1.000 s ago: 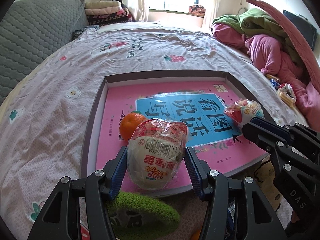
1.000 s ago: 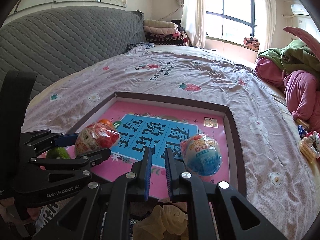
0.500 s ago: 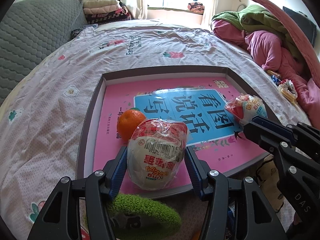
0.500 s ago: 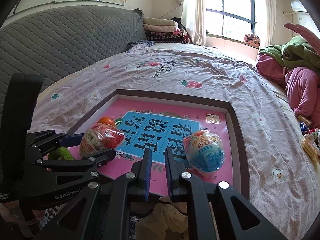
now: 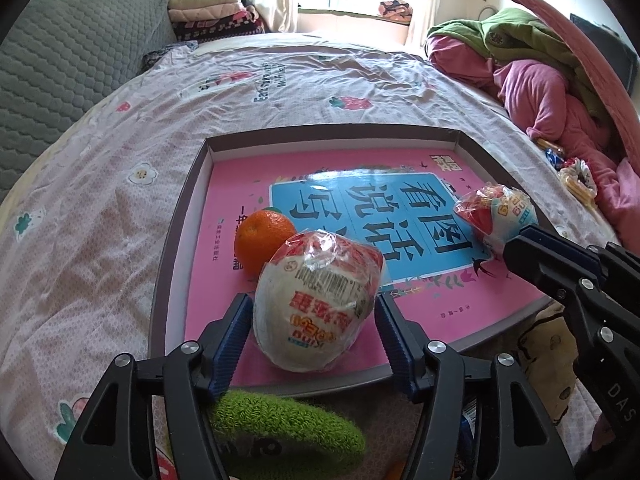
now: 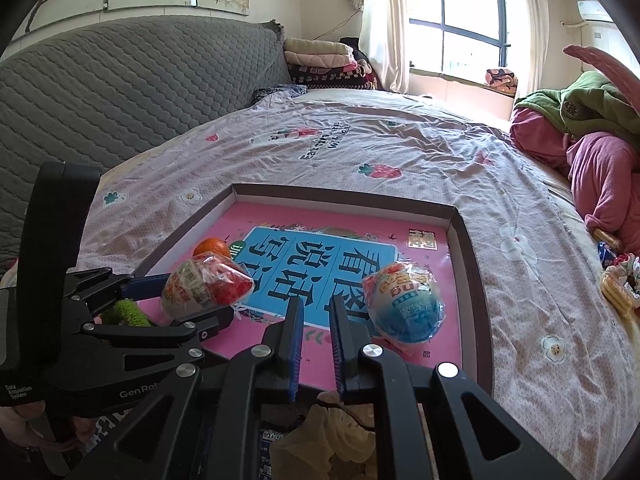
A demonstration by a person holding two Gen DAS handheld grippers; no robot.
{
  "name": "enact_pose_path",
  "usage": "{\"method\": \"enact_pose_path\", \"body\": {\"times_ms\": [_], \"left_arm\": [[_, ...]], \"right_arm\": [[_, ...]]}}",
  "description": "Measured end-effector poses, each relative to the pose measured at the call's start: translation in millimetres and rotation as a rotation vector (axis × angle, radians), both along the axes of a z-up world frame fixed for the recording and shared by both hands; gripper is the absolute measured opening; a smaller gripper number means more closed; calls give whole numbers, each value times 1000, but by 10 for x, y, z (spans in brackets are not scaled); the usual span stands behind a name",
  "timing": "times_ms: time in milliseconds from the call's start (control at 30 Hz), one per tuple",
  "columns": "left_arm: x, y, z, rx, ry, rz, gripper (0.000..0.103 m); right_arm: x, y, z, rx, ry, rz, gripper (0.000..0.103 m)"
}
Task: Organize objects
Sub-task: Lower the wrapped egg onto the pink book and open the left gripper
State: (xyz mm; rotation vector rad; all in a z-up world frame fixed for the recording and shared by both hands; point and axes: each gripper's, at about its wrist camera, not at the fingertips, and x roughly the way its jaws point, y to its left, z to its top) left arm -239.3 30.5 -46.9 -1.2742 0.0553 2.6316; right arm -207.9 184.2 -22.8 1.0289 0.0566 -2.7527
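Your left tool (image 5: 314, 322) sits low over the near edge of a shallow box tray (image 5: 176, 240) on the bed (image 5: 120, 152), and its jaws are opening: the blue pads (image 5: 234, 330) now stand just off either side of the red-and-white wrapped toy egg (image 5: 318, 304), which rests on the pink book cover (image 5: 240, 184) lining the tray. Gaps show on both sides of the wrapper, so the egg lies between the fingers without being pinched. A mandarin orange (image 5: 262, 240) sits just behind the egg on its left, touching or nearly touching it; the fisheye angle makes that hard to settle. Your right tool (image 6: 314, 340) hovers over the near right part of the tray with its jaws drawn narrow and nothing between them. Just beside its right finger lies a blue-and-white wrapped toy egg (image 6: 406, 308), also on the book cover. A fuzzy green item (image 5: 280, 428) lies below the left tool, outside the tray's near rim. Pink and green bedding (image 6: 600, 148) is heaped at the far right of the bed.
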Motion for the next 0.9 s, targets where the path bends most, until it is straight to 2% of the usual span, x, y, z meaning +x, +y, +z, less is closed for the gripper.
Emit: {"method": "enact_pose_path", "body": {"times_ms": [433, 700, 900], "left_arm": [[47, -9, 85, 26, 17, -10, 67], [95, -23, 155, 28, 41, -10, 67], [129, -24, 209, 22, 65, -11, 67]], "right_arm": [[15, 47, 32, -29, -4, -15, 15], [51, 27, 53, -30, 8, -3, 26], [69, 0, 80, -16, 22, 1, 28]]}}
